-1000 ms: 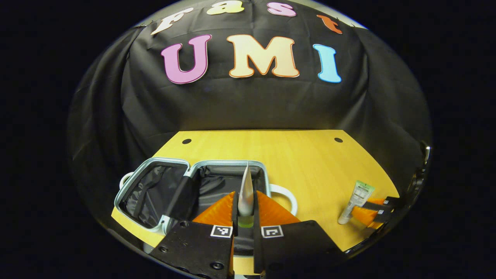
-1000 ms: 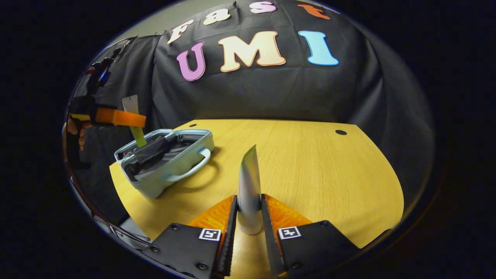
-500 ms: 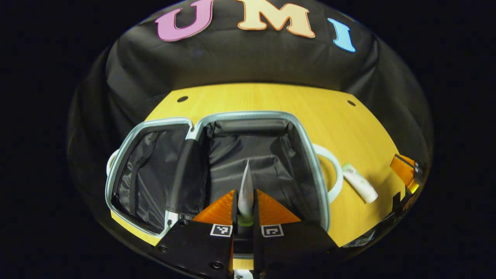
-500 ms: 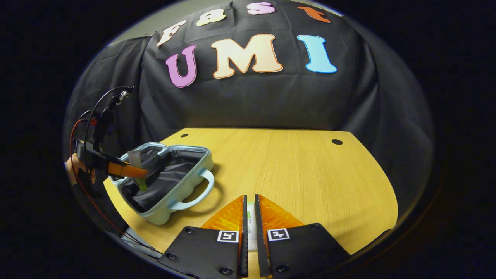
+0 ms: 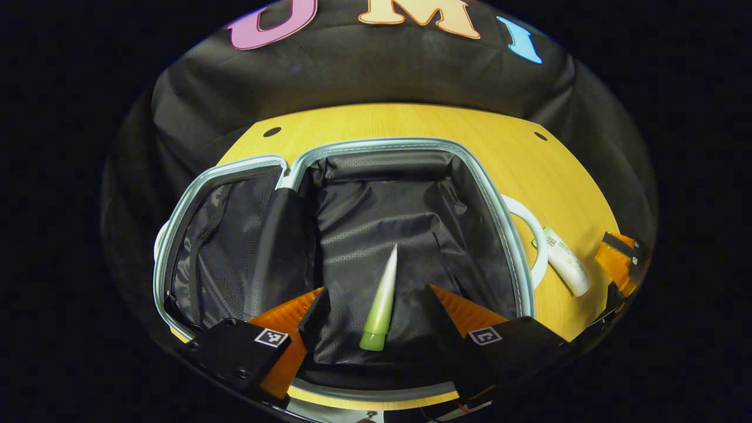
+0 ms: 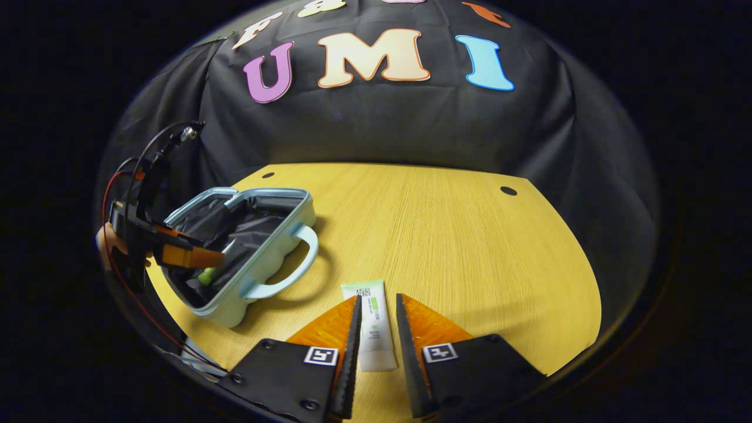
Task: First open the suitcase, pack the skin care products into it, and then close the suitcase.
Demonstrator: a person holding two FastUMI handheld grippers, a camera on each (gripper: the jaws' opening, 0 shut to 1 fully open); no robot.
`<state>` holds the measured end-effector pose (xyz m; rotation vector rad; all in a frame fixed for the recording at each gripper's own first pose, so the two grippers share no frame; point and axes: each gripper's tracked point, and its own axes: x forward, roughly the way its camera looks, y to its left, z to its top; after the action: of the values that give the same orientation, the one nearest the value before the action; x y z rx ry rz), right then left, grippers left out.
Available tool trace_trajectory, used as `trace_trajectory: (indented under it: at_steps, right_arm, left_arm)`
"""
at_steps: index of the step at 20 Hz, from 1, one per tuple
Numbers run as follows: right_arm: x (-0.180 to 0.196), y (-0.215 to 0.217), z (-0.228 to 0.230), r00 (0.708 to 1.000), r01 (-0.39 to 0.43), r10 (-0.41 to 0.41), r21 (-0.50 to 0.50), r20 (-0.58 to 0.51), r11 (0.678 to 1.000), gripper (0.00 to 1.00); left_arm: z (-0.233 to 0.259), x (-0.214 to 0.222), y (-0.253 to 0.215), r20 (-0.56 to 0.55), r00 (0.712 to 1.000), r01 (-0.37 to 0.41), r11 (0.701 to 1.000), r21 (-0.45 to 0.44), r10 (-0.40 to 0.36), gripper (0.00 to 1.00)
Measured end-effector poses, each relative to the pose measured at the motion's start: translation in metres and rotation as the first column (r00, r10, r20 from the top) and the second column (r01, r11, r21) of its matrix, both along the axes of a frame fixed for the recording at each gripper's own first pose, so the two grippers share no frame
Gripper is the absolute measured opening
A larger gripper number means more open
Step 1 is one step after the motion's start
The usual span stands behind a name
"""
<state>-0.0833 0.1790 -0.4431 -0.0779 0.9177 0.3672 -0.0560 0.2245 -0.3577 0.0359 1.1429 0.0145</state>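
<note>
The pale blue suitcase [image 5: 499,205] lies open on the table, its black lining showing. A green-and-white tube [image 5: 380,302] lies loose in its right half. My left gripper [image 5: 376,289] hangs open over that half, one finger on each side of the tube and clear of it. A white tube [image 6: 373,320] lies flat on the wood beside the suitcase handle [image 6: 294,264]. My right gripper [image 6: 376,320] is open above it, the fingers parted to about the tube's width. In the left gripper view the white tube [image 5: 565,261] lies a little apart from the right gripper [image 5: 617,264].
The wooden table [image 6: 458,247] stretches bare to the right of the suitcase [image 6: 252,247], with two dark holes near its back edge. A hand [image 6: 106,247] holds the left gripper [image 6: 182,255] over the case. Black cloth walls the booth behind.
My left gripper dropped into the suitcase, opened and let go of the green tube, which now lies on the lining. My right gripper opened from shut, over the white tube it dropped earlier.
</note>
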Motion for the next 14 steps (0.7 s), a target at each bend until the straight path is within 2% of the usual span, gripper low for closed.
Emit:
trace_trajectory:
  at_steps: [3,7,9,12,13,14]
  right_arm:
    - [-0.011,0.003,-0.021,0.997,-0.050,0.048,-0.043,-0.054,0.998,0.55]
    - [-0.027,0.000,-0.054,0.983,-0.128,0.106,-0.144,-0.151,0.981,0.64]
    - [-0.041,-0.003,-0.064,0.967,-0.164,0.127,-0.161,-0.221,0.973,0.63]
    - [-0.037,0.010,-0.064,0.960,-0.157,0.125,-0.114,-0.249,0.981,0.55]
    - [-0.042,0.014,-0.066,0.955,-0.148,0.120,-0.088,-0.270,0.985,0.49]
    - [-0.043,0.018,-0.062,0.956,-0.139,0.114,-0.075,-0.270,0.987,0.48]
  left_arm:
    - [0.012,0.003,0.000,0.040,0.999,0.005,1.000,-0.001,-0.005,0.94]
    - [0.033,0.006,0.007,0.086,0.996,-0.018,1.000,-0.006,0.018,0.95]
    - [0.042,0.009,0.013,0.107,0.994,-0.031,0.999,-0.008,0.031,0.95]
    - [0.050,0.014,0.027,0.133,0.990,-0.052,0.999,-0.016,0.053,0.95]
    - [0.052,0.015,0.031,0.137,0.989,-0.058,0.998,-0.020,0.060,0.95]
    - [0.055,0.016,0.036,0.144,0.987,-0.065,0.998,-0.021,0.067,0.95]
